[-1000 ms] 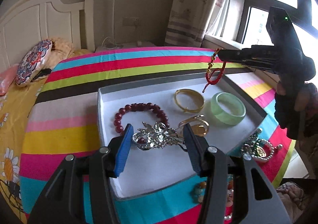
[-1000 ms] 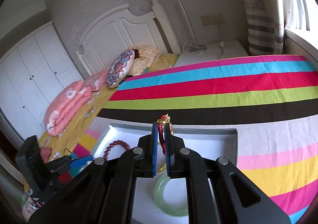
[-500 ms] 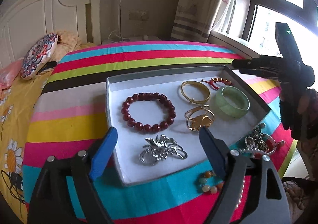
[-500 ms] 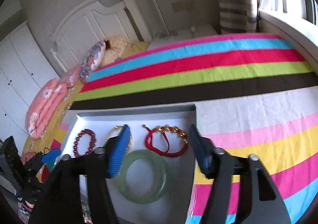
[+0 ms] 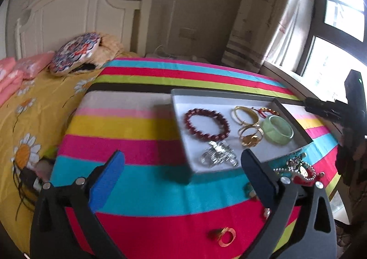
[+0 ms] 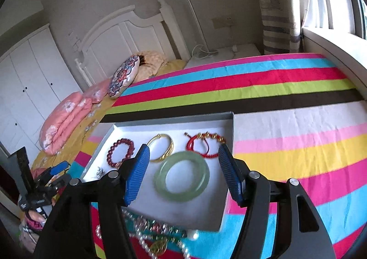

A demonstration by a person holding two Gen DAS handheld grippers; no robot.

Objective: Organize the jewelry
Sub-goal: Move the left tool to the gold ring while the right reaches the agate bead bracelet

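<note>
A grey tray (image 5: 231, 94) (image 6: 174, 119) with a white floor lies on the striped bedspread. In it are a dark red bead bracelet (image 5: 206, 124) (image 6: 120, 152), a gold bangle (image 5: 245, 115) (image 6: 161, 146), a red cord bracelet (image 6: 204, 144), a green jade bangle (image 5: 277, 129) (image 6: 182, 176), a gold ring piece (image 5: 250, 136) and a silver brooch (image 5: 219, 155). My left gripper (image 5: 181, 178) is open and empty, held back from the tray's near corner. My right gripper (image 6: 183, 167) is open and empty above the jade bangle.
Loose pearl and bead jewelry (image 5: 298, 168) (image 6: 156, 231) lies on the bedspread beside the tray. A gold ring (image 5: 223, 235) lies near the bed's front edge. Pillows (image 6: 123, 76) and a white headboard (image 6: 128, 36) are at the far end. A window (image 5: 339, 29) is on the right.
My right gripper opened and left the red cord bracelet in the tray. My left gripper let go of the silver brooch, opened wide and drew back to the left.
</note>
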